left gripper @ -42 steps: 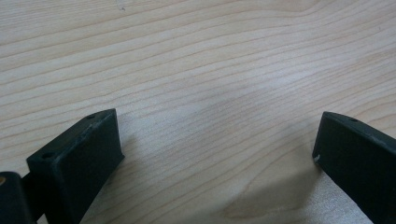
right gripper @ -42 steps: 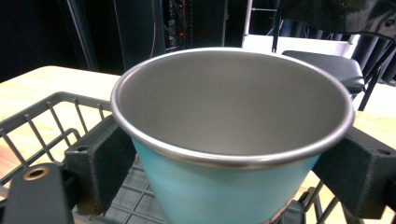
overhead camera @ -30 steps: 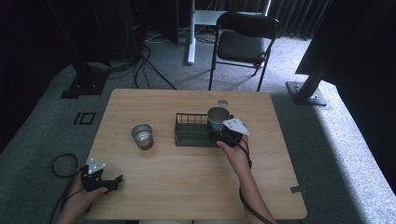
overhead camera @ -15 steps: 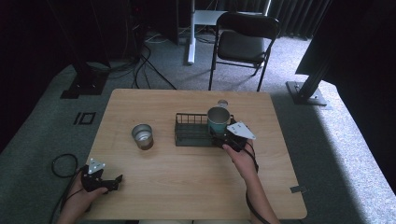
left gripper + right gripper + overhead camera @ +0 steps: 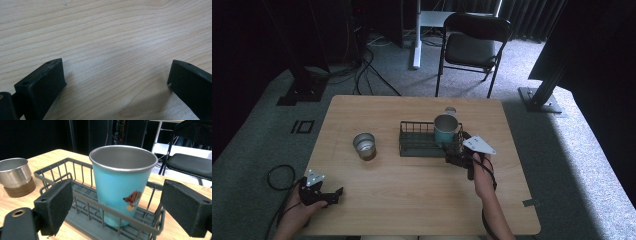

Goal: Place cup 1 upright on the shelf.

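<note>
Left gripper (image 5: 337,192) at the table's (image 5: 412,200) near-left corner, jaws spread over bare wood. Right gripper (image 5: 116,205) — jaws spread, gripping nothing — faces the teal cup (image 5: 122,185), upright at the wire basket's (image 5: 82,197) right end; its sticker shows there. Steel cup (image 5: 364,145) stands left.

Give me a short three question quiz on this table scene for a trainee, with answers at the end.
1. True or false: the blue cup stands upright inside the wire basket.
2. Which gripper is nearest the basket: A left, B right?
3. Fill in: the steel cup with the brown base stands on the ____.

Key: 1 true. 2 B: the right gripper is at the basket's near corner, jaws open, off the cup; the left gripper is open over bare table. 3 table.
</note>
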Motion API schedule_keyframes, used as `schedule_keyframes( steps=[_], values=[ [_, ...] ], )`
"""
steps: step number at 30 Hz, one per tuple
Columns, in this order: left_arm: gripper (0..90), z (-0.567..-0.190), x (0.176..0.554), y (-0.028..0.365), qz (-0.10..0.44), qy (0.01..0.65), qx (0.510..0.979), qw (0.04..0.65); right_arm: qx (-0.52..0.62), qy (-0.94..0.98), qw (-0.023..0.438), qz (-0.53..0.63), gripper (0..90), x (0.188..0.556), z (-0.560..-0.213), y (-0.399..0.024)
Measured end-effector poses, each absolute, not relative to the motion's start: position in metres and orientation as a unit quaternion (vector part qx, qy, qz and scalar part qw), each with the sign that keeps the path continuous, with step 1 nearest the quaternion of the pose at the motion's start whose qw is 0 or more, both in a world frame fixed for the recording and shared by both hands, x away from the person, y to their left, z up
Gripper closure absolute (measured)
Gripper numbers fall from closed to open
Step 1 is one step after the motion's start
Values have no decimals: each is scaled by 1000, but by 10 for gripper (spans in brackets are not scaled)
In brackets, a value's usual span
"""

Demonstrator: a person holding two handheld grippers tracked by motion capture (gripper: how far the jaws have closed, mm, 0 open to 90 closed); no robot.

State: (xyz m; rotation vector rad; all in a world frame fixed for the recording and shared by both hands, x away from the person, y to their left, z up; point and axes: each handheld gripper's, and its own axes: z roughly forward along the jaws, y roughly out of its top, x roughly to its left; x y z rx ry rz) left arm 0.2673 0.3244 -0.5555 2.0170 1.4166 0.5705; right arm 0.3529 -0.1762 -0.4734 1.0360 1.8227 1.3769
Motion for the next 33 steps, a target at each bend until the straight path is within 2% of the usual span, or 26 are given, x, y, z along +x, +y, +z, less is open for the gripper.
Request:
schedule_keyframes(
  steps=[14, 33],
  values=[
    [17, -556, 267, 324, 215, 534, 760, 301, 389, 702, 292, 520, 110, 340, -484, -203],
    [17, -556, 267, 324, 215, 534, 760, 301, 411, 730, 272, 474, 110, 325, -517, -241]
  ],
)
